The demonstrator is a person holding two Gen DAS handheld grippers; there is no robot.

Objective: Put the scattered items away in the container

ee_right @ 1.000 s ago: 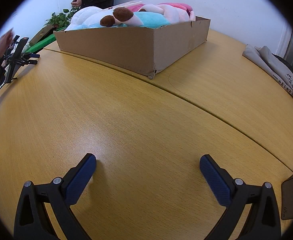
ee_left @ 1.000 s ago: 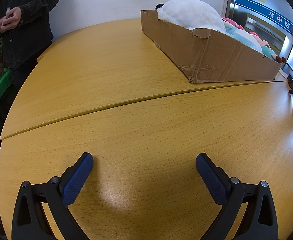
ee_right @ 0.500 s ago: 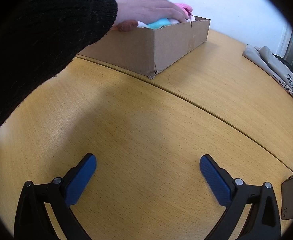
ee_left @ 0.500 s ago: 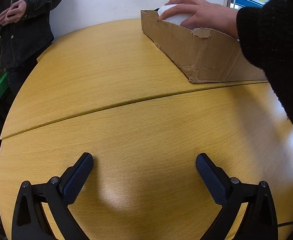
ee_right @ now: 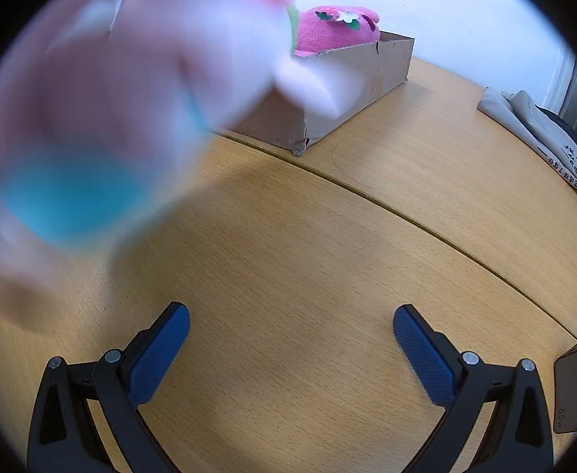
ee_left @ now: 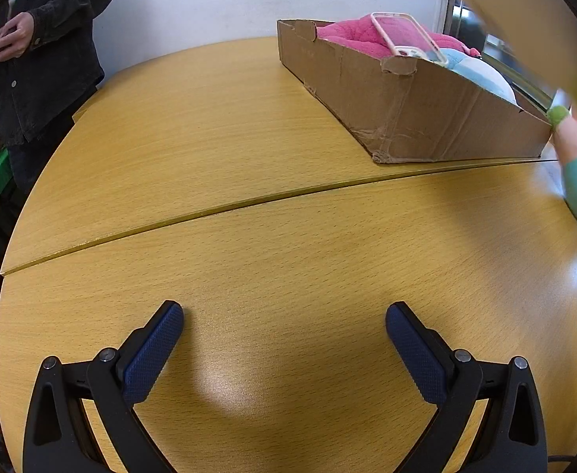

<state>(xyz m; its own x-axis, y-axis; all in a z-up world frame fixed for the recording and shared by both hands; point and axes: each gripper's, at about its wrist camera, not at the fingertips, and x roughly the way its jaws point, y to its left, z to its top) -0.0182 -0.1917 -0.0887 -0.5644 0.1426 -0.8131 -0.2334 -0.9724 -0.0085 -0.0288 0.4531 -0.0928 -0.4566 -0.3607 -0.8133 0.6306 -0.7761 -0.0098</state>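
Both pairs of fingers are spread wide and hold nothing. On the left gripper (ee_left: pixel 284 317) the blue padded fingers (ee_left: pixel 152 358) stay just above the wooden table (ee_left: pixel 209 149), with only bare wood between them. The right gripper (ee_right: pixel 291 318) looks the same: its blue fingers (ee_right: pixel 158 358) are far apart over the same table (ee_right: pixel 426 181).

Farther back on the table stands the cardboard box (ee_left: pixel 414 110), a low and long container with a torn rim. Inside it lies a pink plush toy (ee_left: pixel 351 37), and on top of this toy rests a phone in a pale case (ee_left: pixel 402 35). Beside the pink one, in the same box, there is a light blue and white plush (ee_left: pixel 481 75). From the right wrist view the box (ee_right: pixel 371 75) is also visible, with the pink plush (ee_right: pixel 335 29) rising above its edge; it has small green and white flowers on it.

Very close to the right camera a blurred plush toy (ee_right: pixel 103 130) in white, pink and blue covers the upper left part of the view. It is in the air in front of the box; I cannot tell what holds it. At the right edge of the left view a blurred object in green and light blue (ee_left: pixel 576 161) appears near the box corner.

A person in a dark jacket (ee_left: pixel 48 47) stands behind the table on the left. A folded grey cloth bag (ee_right: pixel 533 126) lies on the far right side of the table, and a dark charger block (ee_right: pixel 576 386) sits near the right gripper.
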